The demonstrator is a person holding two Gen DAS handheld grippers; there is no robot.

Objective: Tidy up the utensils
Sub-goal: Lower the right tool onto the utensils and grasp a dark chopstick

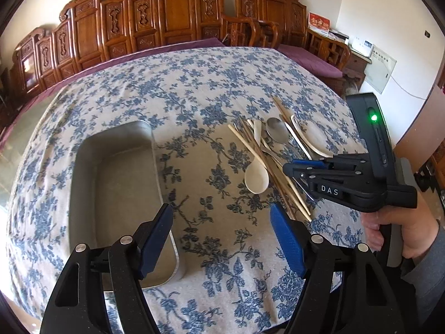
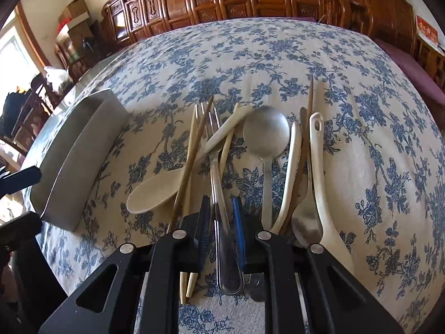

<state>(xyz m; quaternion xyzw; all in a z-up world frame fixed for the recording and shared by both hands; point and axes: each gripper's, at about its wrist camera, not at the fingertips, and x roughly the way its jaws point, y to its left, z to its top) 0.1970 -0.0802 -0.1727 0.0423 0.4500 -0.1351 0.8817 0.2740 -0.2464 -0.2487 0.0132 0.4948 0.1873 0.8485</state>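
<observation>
right wrist view: a metal fork [image 2: 219, 194] lies low in the frame's centre, its handle between the blue pads of the right gripper [image 2: 221, 220], whose jaws stand narrow around it; whether they press on it i cannot tell. chopsticks [image 2: 185, 178], cream spoons [image 2: 155, 189] and a metal spoon [image 2: 265, 133] lie around it on the floral tablecloth [image 2: 361, 111]. a grey tray [image 2: 75, 150] sits at the left. in the left wrist view the left gripper [image 1: 222, 236] hangs wide and empty at the bottom, over cloth beside the tray.
</observation>
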